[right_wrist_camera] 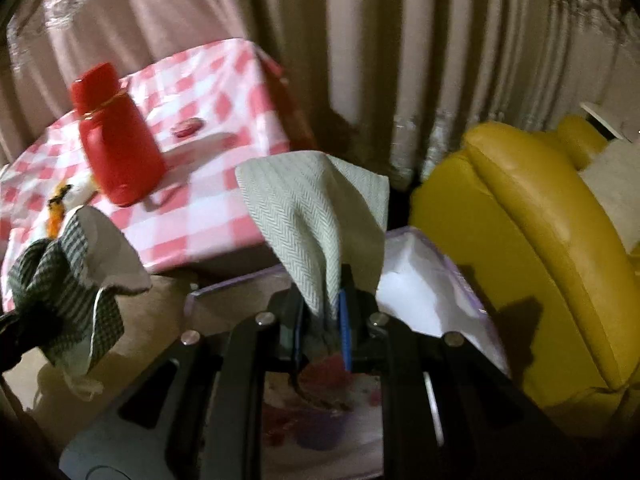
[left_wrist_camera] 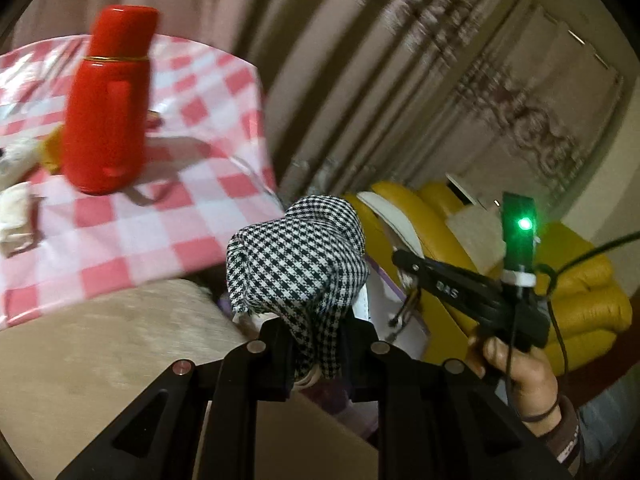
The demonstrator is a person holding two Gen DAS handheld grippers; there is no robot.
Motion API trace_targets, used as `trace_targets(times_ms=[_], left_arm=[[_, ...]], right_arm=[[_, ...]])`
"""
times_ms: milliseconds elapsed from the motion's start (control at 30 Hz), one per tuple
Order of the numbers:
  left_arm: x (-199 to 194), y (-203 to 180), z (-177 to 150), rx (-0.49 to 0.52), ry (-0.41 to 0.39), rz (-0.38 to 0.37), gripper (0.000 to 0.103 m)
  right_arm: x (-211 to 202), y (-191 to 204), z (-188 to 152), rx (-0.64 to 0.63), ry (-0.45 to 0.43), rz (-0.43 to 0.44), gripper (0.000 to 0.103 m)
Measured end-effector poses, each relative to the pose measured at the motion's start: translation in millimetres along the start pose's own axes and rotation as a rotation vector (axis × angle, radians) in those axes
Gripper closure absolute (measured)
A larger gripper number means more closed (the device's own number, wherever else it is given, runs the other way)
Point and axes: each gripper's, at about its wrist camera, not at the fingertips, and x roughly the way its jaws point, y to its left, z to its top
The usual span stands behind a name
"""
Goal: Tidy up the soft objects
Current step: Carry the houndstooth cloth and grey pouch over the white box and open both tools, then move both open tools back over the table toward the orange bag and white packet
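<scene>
Left wrist view: left gripper (left_wrist_camera: 316,344), jaws clamped on one checked cloth (left_wrist_camera: 298,256) held in the air, off the surface's (left_wrist_camera: 132,236) near corner. Right gripper (right_wrist_camera: 324,328) pinches one pale green cloth (right_wrist_camera: 320,208) above a box (right_wrist_camera: 416,280). Beyond, one red flask (left_wrist_camera: 110,100) stands on the surface.

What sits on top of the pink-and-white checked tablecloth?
On the pink-and-white checked tablecloth stands a tall red plastic flask. A small red round item lies behind it and pale crumpled fabric at the left edge. Whatever lies behind the flask's base is hidden.
</scene>
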Motion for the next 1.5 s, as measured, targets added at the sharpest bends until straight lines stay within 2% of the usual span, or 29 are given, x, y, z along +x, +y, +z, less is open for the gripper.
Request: trace_targets(times_ms=[33, 100, 133, 167, 233, 267, 433, 600, 800, 933, 1267, 1500], left_arm=[[4, -6, -1, 0.011, 0.012, -0.018, 0.085], [12, -17, -2, 0.042, 0.046, -0.058, 0.078], [18, -24, -4, 0.066, 0.08, -0.086, 0.068], [22, -28, -7, 0.079, 0.1, -0.096, 0.053], [26, -32, -14, 0.094, 0.129, -0.098, 0.04], [26, -32, -15, 0.094, 0.136, -0.096, 0.04], [20, -18, -14, 0.06, 0.146, -0.075, 0.04], [-2, 8, -5, 0.038, 0.088, 0.033, 0.04], [-37, 60, 8, -0.05, 0.008, 0.207, 0.04], [-64, 96, 12, -0.118, -0.028, 0.289, 0.04], [-126, 194, -3, -0.389, -0.089, 0.409, 0.04], [-154, 240, -9, -0.49, -0.128, 0.482, 0.04]], right_arm=[[-1, -8, -2, 0.008, 0.004, -0.021, 0.085], [-2, -18, -6, 0.019, 0.011, -0.052, 0.083], [-2, -24, -9, 0.026, 0.018, -0.065, 0.078], [-1, -29, -11, 0.037, 0.026, -0.075, 0.073], [0, -37, -14, 0.064, 0.034, -0.087, 0.026], [-2, -39, -15, 0.073, 0.024, -0.092, 0.021], [1, -37, -14, 0.07, 0.026, -0.091, 0.019], [4, -19, -13, 0.045, 0.036, -0.05, 0.019], [8, 37, -7, -0.048, 0.036, 0.032, 0.019], [10, 83, -4, -0.124, 0.039, 0.092, 0.019], [16, 177, 3, -0.277, 0.048, 0.212, 0.019], [24, 232, 14, -0.347, 0.051, 0.287, 0.019]])
